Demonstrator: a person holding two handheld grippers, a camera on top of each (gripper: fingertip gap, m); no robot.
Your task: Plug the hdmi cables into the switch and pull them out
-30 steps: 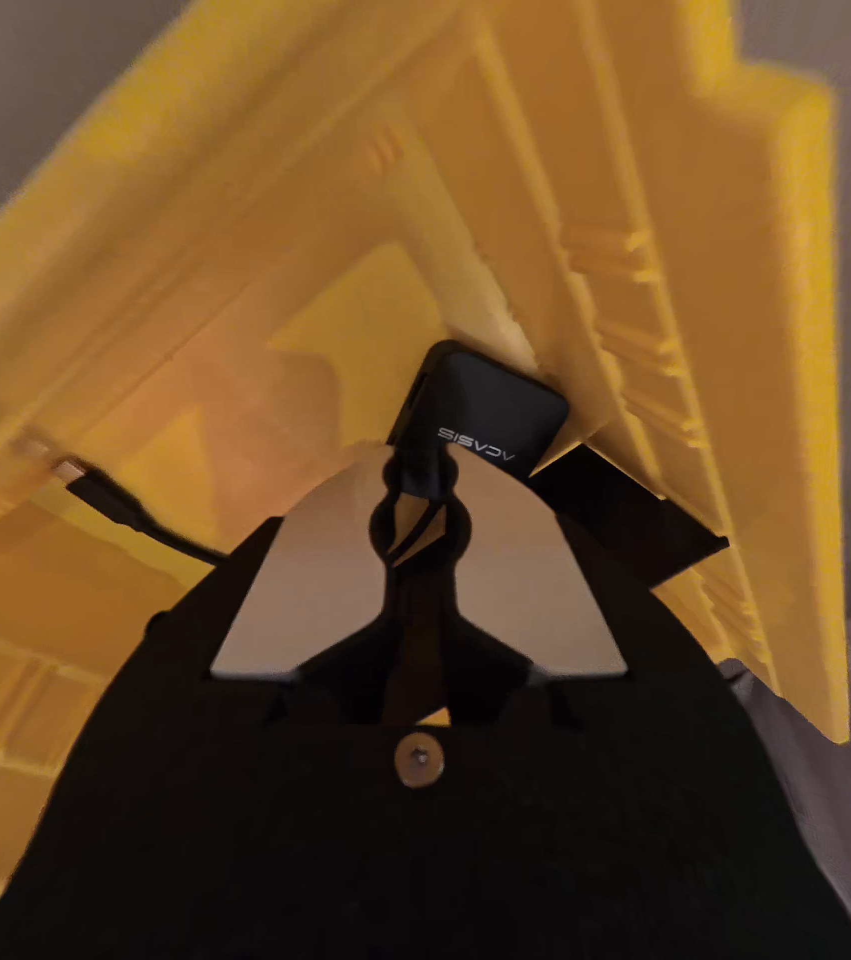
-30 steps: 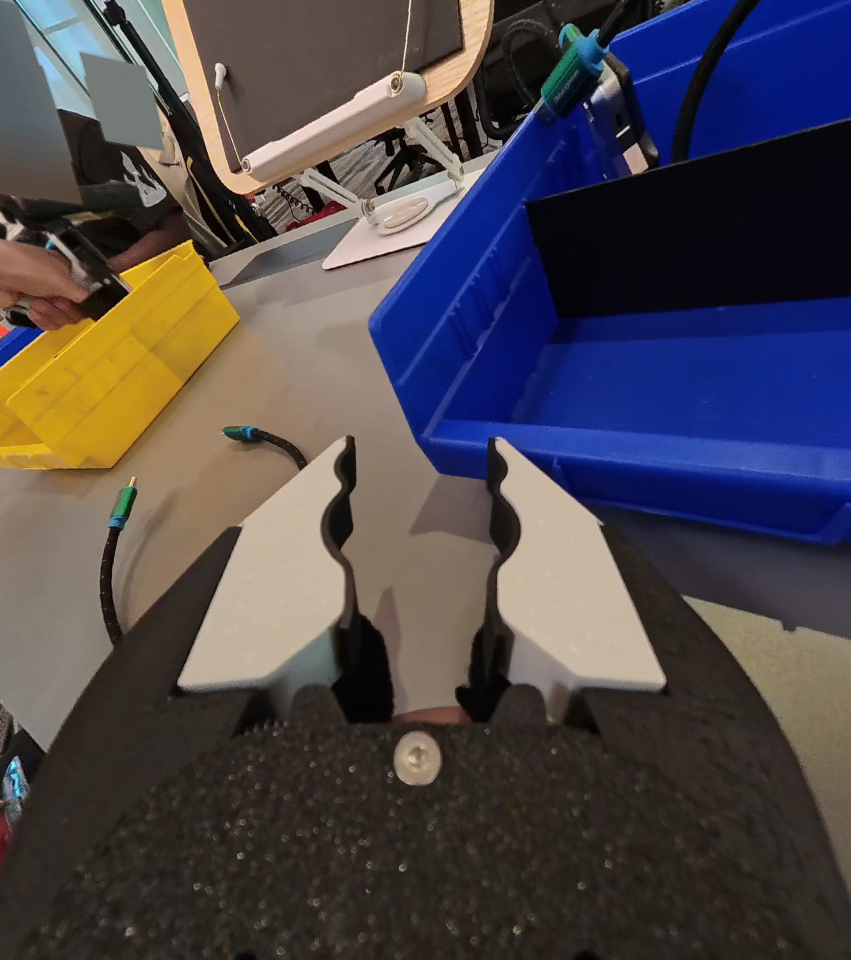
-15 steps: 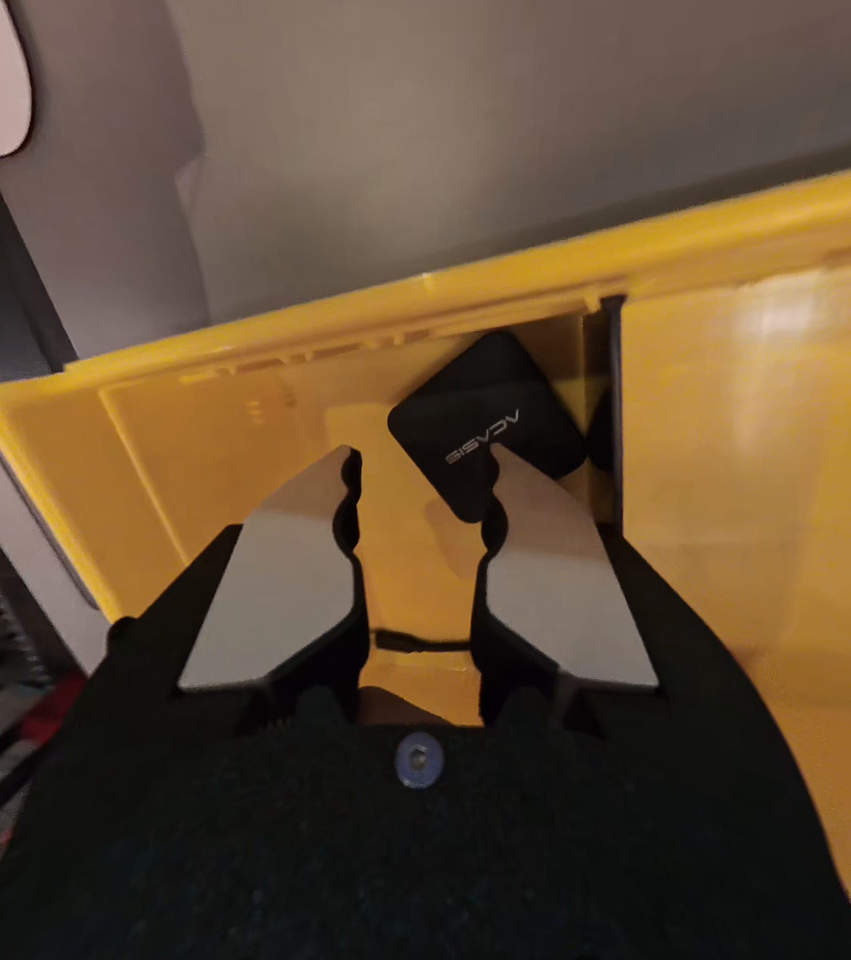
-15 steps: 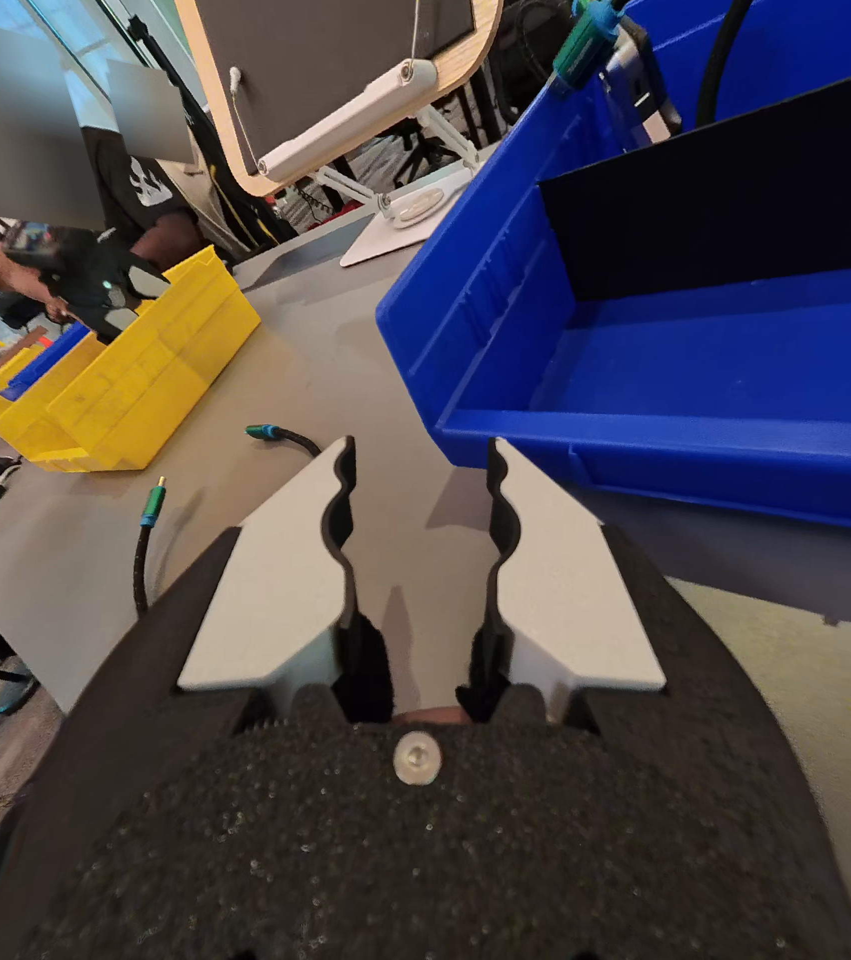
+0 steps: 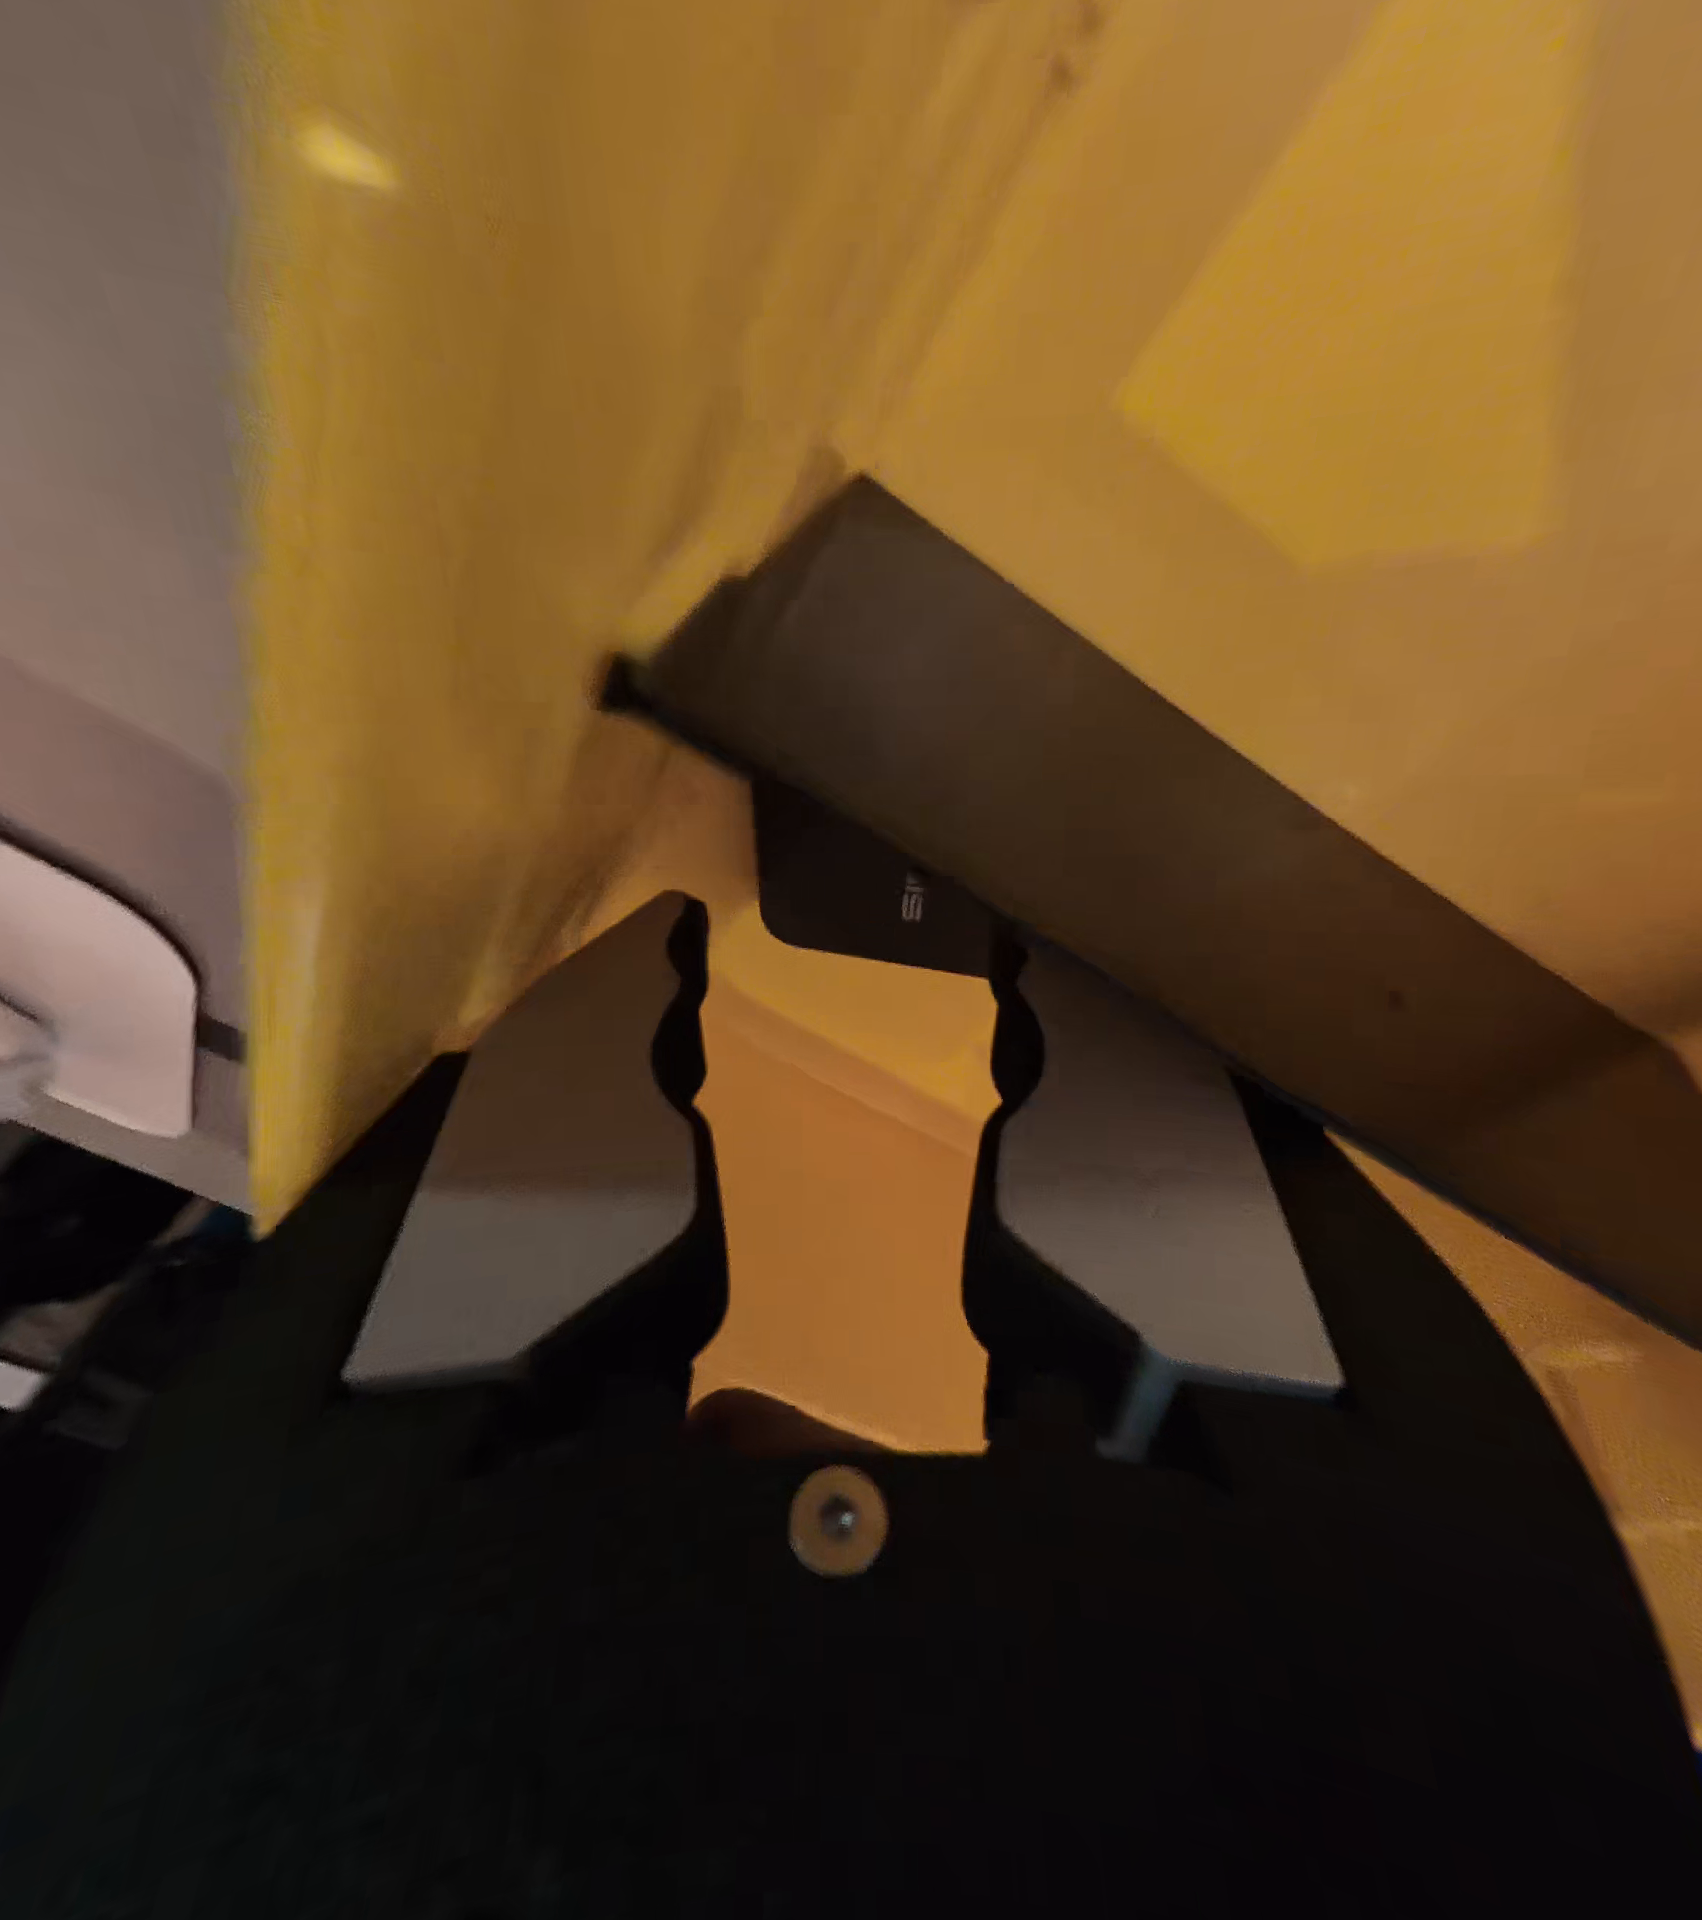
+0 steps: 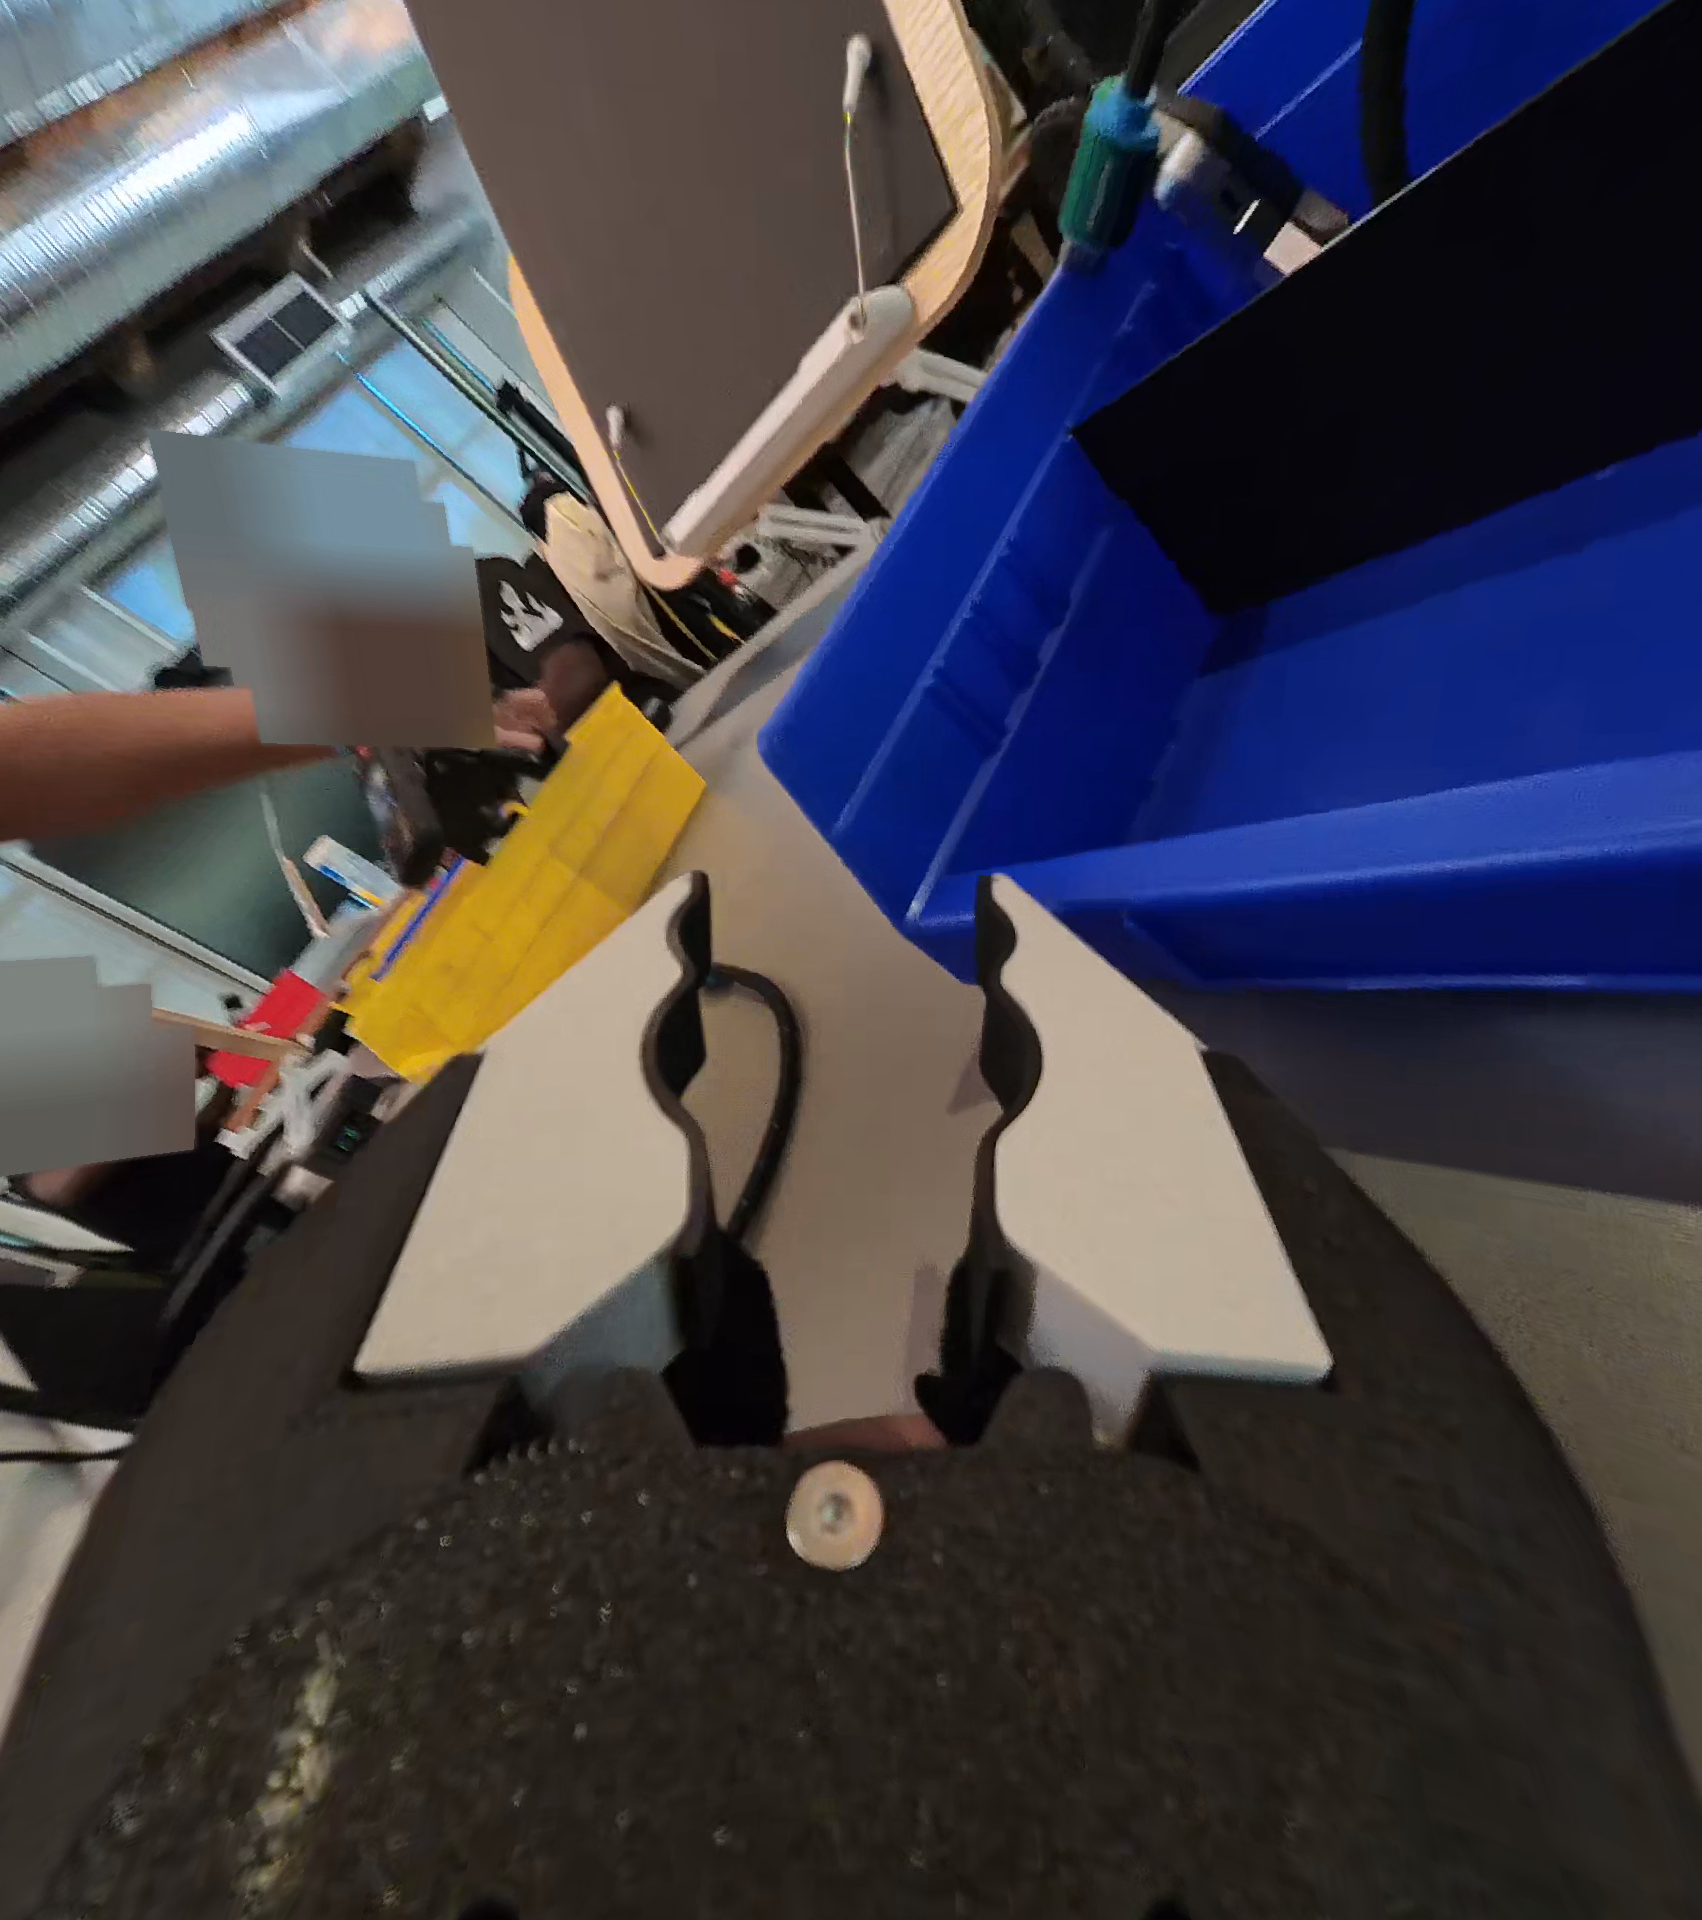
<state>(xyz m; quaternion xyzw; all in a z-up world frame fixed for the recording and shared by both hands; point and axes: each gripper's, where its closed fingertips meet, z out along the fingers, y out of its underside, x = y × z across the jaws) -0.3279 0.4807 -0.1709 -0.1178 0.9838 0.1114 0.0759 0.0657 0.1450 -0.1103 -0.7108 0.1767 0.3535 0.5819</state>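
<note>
Left hand-held gripper [image 5: 842, 940]: jaws apart, nothing between the fingers, released. It points into the yellow bin [image 5: 514, 416], with the fingers close above the bin floor. The switch [image 5: 857, 894], a flat black box, lies inside the yellow bin just beyond the fingertips, partly tucked under the dark divider [image 5: 1190, 883] that crosses the bin; not touched by either finger. View is blurred.

Right hand-held gripper [image 6: 842, 904]: jaws apart, released, holding nothing. It hangs tilted over the grey worktop [image 6: 857, 1091], away from the yellow bin [image 6: 535, 914], with its right fingertip in line with the near corner of the blue bin [image 6: 1294, 779]. One black hdmi cable [image 6: 774, 1091] lies curved on the worktop, seen through the gap between the fingers; whether it touches them I cannot tell. In the right wrist view, a person's forearm [image 6: 68, 758] reaches toward the yellow bin.
</note>
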